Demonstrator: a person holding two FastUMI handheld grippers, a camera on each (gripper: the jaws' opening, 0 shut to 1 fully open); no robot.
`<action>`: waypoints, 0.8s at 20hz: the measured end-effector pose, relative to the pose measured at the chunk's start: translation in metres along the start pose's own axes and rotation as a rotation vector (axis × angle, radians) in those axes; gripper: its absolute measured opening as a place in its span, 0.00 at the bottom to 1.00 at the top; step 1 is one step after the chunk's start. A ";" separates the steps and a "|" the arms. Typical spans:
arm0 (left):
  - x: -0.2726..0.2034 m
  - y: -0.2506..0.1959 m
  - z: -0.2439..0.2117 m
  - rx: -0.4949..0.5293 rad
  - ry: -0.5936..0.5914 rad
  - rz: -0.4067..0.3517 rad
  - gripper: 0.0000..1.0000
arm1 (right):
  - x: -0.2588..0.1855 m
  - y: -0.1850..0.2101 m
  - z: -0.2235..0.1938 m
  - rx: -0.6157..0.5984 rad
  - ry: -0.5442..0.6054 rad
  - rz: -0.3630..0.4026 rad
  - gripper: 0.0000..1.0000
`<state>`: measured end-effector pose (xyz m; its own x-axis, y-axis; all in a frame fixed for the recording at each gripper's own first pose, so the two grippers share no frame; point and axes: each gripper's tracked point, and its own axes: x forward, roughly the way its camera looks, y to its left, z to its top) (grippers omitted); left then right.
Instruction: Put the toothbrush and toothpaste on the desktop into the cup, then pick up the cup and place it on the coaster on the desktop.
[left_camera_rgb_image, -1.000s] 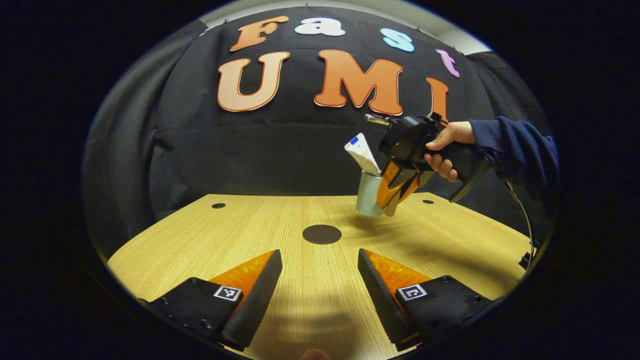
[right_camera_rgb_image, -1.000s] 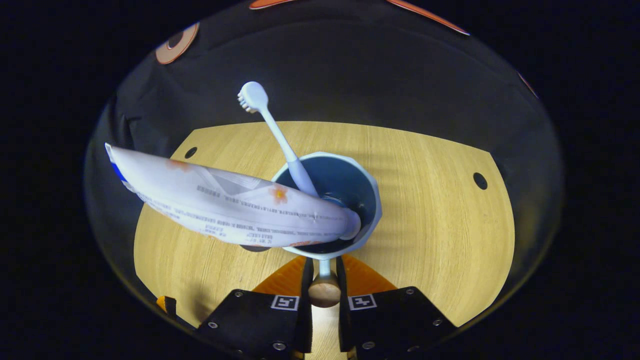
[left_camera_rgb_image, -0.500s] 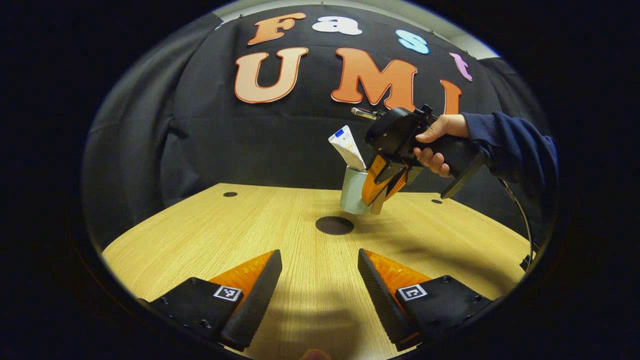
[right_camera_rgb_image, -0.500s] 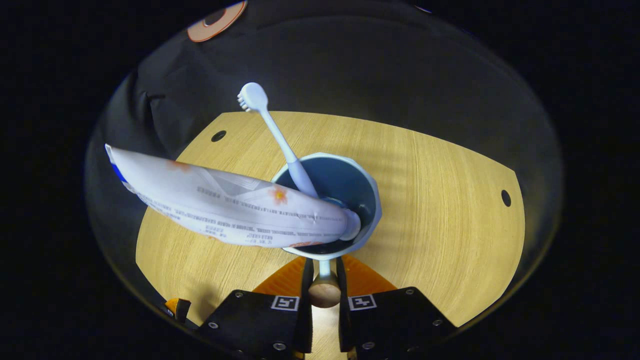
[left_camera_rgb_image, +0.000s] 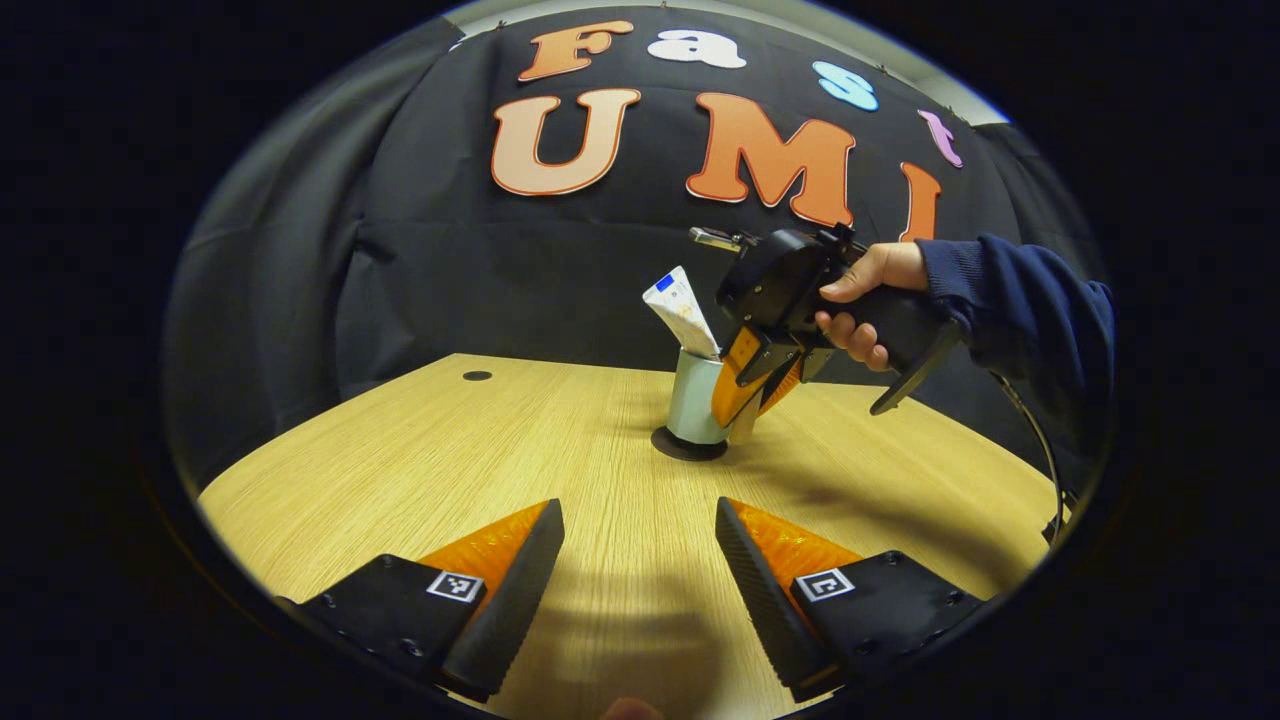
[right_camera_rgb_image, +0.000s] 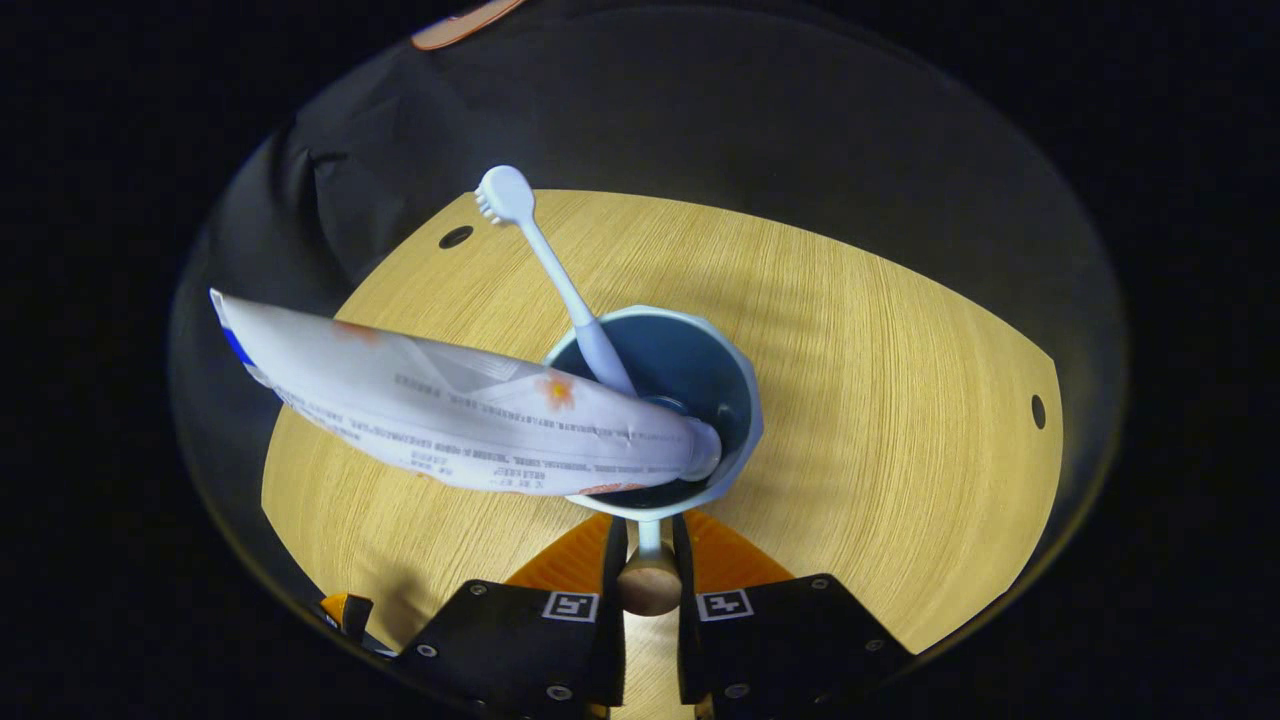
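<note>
The left claw (left_camera_rgb_image: 640, 560) is hovering low over the near part of the wooden counter (left_camera_rgb_image: 560, 460), its two fingers spread wide apart with nothing between them. Beyond it, toward the middle of the counter, the pale blue cup (left_camera_rgb_image: 693, 404) is sitting upright on the dark round coaster (left_camera_rgb_image: 688, 447); whether its base is fully resting or just touching there cannot be told. Just to the cup's right, a hand (left_camera_rgb_image: 868, 305) in a dark blue sleeve (left_camera_rgb_image: 1015, 305) is holding the right claw (left_camera_rgb_image: 745, 405), which is angling down against the cup's side.

The right gripper view is looking down into the cup (right_camera_rgb_image: 745, 420) from above, and here the right claw (right_camera_rgb_image: 648, 560) is pinching together on the cup's handle (right_camera_rgb_image: 648, 588), a thin stem ending in a round wooden knob caught between the two fingers. This view is also giving the contents: the white toothpaste (right_camera_rgb_image: 450, 410) tube is leaning out over the cup's left rim, and the light blue toothbrush (right_camera_rgb_image: 550, 280) is standing inside with its head pointing up and away. From the left gripper view, the toothpaste (left_camera_rgb_image: 680, 312) is sticking up above the cup's rim.
</note>
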<state>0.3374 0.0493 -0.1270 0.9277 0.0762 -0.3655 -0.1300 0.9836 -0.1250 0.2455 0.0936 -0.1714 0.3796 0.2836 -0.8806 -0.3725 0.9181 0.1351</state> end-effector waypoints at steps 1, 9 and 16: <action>0.000 0.000 -0.001 -0.002 0.003 0.002 0.97 | 0.000 -0.001 0.001 -0.003 0.003 -0.004 0.21; 0.002 0.011 -0.014 -0.028 0.030 0.025 0.98 | 0.002 -0.002 -0.002 -0.010 0.018 -0.004 0.22; -0.001 0.009 -0.012 -0.014 0.028 0.039 0.97 | -0.029 0.005 0.010 -0.031 -0.076 0.051 0.42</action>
<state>0.3308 0.0557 -0.1391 0.9116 0.1098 -0.3962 -0.1713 0.9775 -0.1234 0.2413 0.0927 -0.1408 0.4225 0.3510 -0.8356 -0.4182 0.8934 0.1638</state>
